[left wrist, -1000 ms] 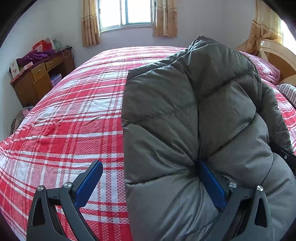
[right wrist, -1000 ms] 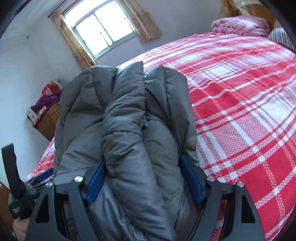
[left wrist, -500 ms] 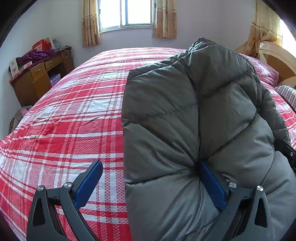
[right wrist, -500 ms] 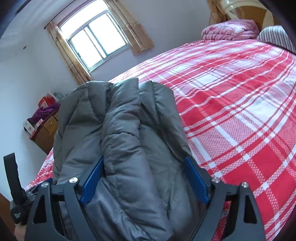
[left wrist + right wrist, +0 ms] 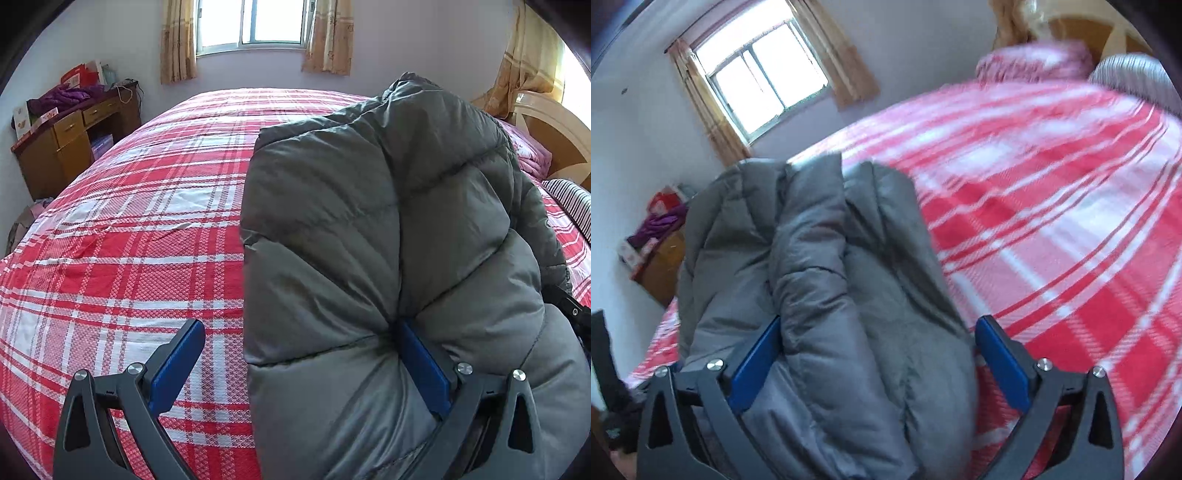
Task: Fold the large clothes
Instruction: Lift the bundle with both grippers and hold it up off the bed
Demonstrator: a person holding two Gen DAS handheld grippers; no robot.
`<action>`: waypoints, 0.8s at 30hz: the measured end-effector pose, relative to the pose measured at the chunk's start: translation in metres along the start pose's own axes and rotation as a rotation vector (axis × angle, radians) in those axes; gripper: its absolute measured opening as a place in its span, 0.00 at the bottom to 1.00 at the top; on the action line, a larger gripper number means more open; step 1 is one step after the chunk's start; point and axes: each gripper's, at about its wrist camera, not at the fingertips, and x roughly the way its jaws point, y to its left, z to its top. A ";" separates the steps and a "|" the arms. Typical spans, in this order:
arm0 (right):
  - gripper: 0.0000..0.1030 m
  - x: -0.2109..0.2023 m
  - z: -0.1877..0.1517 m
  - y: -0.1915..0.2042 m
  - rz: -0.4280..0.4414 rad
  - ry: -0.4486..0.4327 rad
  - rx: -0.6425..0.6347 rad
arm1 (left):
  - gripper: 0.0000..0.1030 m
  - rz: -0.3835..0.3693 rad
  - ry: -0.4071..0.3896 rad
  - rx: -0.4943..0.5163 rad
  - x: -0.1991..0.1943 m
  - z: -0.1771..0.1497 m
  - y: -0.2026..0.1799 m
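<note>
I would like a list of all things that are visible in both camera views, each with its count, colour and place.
Padded jacket: one, grey, bunched up above the bed, between both tools.
Bed cover: one, red and white plaid, spread over the bed.
Window: one, bright, on the far wall, with beige curtains on both sides.
Wooden desk: one, brown, by the wall beyond the bed, with purple cloth and boxes on top.
Pink quilt: one, folded, at the head of the bed.
Striped pillow: one, dark and white, near the headboard.
Headboard: one, cream and wood.
Left tool: blue pads, jaws wide apart, jacket against one finger.
Right tool: blue pads, jaws wide around the jacket.
</note>
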 end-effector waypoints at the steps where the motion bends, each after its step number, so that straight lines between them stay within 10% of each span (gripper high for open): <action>1: 1.00 0.001 0.001 -0.002 0.025 0.005 0.005 | 0.99 -0.001 0.000 -0.001 0.000 -0.001 0.000; 18: 0.70 0.023 0.000 0.026 0.167 0.119 -0.139 | 0.95 -0.092 0.017 0.033 0.002 -0.001 -0.004; 22: 0.76 0.032 0.006 0.025 0.176 0.148 -0.126 | 0.72 -0.160 0.028 0.040 0.001 -0.001 -0.008; 24: 0.57 0.032 0.007 0.029 0.176 0.147 -0.135 | 0.57 -0.152 0.009 0.092 -0.006 -0.003 -0.017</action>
